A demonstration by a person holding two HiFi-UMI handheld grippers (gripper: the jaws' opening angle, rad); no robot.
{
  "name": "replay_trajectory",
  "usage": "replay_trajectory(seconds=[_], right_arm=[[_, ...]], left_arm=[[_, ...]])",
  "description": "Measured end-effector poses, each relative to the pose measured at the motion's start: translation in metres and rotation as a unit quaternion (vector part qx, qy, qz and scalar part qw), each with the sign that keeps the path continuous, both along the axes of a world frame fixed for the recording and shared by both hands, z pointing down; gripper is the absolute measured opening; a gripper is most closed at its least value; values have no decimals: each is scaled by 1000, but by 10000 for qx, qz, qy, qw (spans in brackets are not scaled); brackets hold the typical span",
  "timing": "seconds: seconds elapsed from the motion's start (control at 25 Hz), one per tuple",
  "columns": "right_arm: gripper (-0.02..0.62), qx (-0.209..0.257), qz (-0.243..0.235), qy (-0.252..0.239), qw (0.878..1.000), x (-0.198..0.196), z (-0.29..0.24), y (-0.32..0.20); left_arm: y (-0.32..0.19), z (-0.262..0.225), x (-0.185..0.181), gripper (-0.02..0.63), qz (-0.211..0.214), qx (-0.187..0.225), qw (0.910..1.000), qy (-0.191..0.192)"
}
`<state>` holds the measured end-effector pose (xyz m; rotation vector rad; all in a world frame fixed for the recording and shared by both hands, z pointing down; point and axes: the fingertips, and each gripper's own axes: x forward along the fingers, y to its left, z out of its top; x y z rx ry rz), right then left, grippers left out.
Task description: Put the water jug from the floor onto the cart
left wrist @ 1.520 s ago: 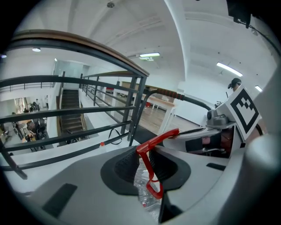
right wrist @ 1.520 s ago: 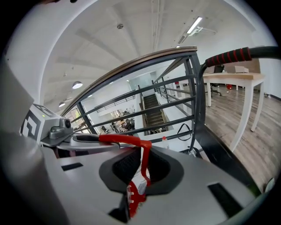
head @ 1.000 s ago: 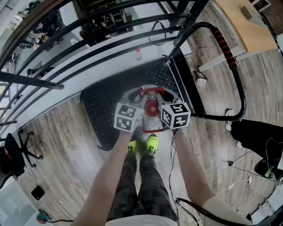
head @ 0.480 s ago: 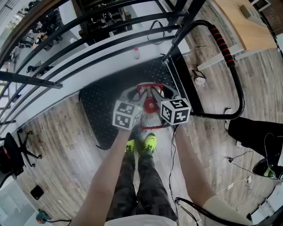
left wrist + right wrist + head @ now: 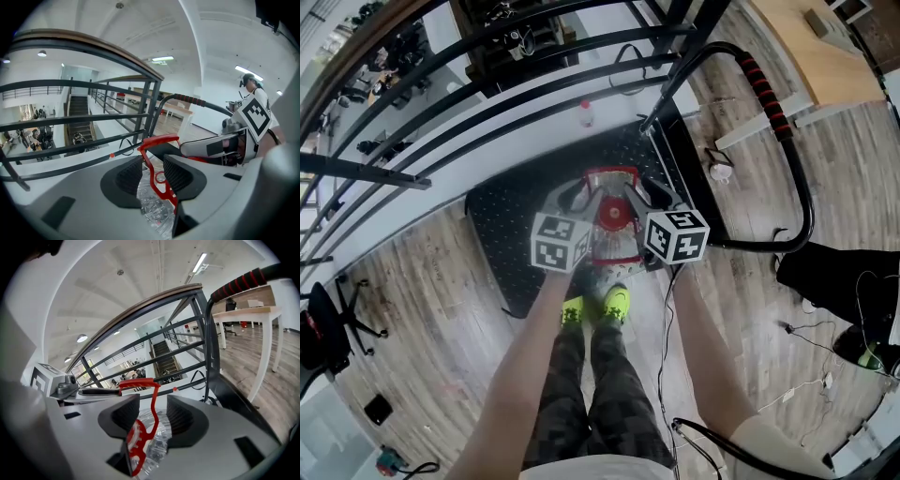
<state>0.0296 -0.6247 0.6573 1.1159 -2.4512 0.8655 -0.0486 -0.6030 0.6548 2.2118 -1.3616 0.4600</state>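
The clear water jug, with a red cap and a red carry handle, stands on the cart's black checker-plate deck. My left gripper reaches in from the handle's left and my right gripper from its right. In the left gripper view the red handle runs between the pads without being pressed. The right gripper view shows the same: the handle hangs free between the pads. Both grippers' jaws have just been opening and stand open.
The cart's push bar with a red-and-black grip arcs at the right. A dark railing runs beyond the cart, with a small bottle on the white ledge. The person's neon-yellow shoes stand just short of the deck. Cables lie at the right.
Both grippers' jaws have opened off the red handle, and their marker cubes stand slightly further apart. The jug stays on the cart deck.
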Motion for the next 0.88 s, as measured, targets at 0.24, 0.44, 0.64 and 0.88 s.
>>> replay_trajectory(seconds=[0.24,0.44,0.64,0.88], right_arm=[[160,-25,59,44,10000,6,1,7],[160,-77,109,95,9999,13,-1,14],[160,-155,87,79,9998,12,-14,24],[160,-225,114,-2,9997,10,-60,53]], left_arm=[[0,-7,-5,118,-50,29,10000,-22],[5,-12,-3,118,-12,15,9999,-105],[15,-32,-9,118,13,45,9998,-185],[45,-84,-24,118,-173,82,9998,-73]])
